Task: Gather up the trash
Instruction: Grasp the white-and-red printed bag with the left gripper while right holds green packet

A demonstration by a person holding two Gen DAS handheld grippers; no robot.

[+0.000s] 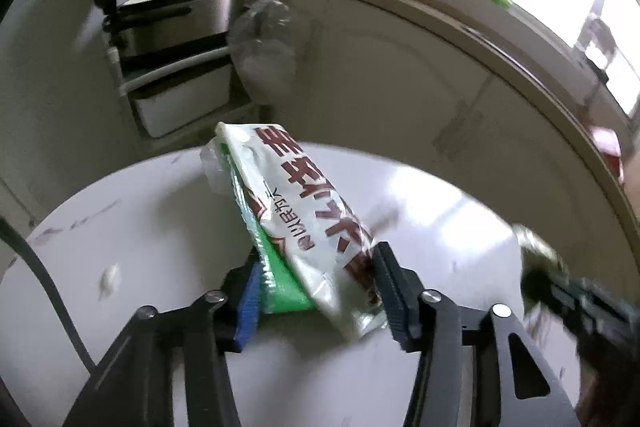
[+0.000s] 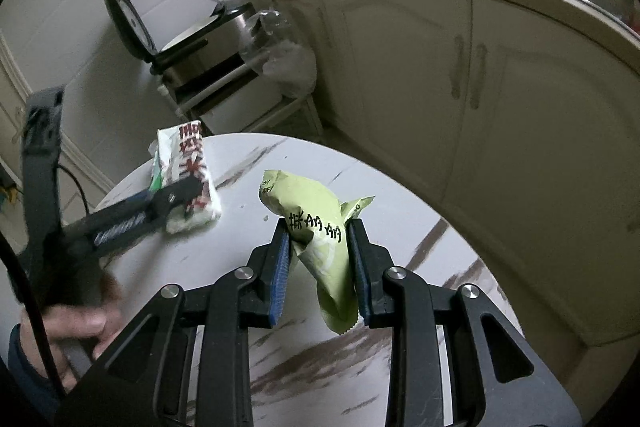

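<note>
- The left tongs (image 1: pixel 316 291) are clamped on a white snack packet (image 1: pixel 304 211) with red lettering and a green side panel; the blue pad presses the green side and the dark pad presses the white face.
- That white snack packet juts forward from the tongs over the round white desk (image 1: pixel 160 227), its far end reaching toward the desk's far edge; from the right wrist view the same packet (image 2: pixel 188 171) appears near the desk's far left edge, with the left tongs (image 2: pixel 172 195) closed across its lower part (whether it touches the desk or hangs just above it I cannot tell).
- The right tongs (image 2: pixel 318 259) are clamped on a pale green wrapper (image 2: pixel 316 223) with black printed characters, crumpled and pinched between both pads, its serrated end hanging down below them.
- The green wrapper is held above the desk (image 2: pixel 248 251), over the marbled area near the desk's middle, clear of the surface.
- In the left wrist view the right tongs (image 1: pixel 560 287) show blurred at the desk's right edge, with the green wrapper (image 1: pixel 536 251) at their tip.
- A hand (image 2: pixel 72 323) grips the left tool's handle at the lower left.
- Beyond the desk's far edge stands a rack with an open rice cooker (image 2: pixel 200 43) and a clear plastic bag (image 2: pixel 288 67) beside it; cream cabinets (image 2: pixel 440 87) run along the right.
</note>
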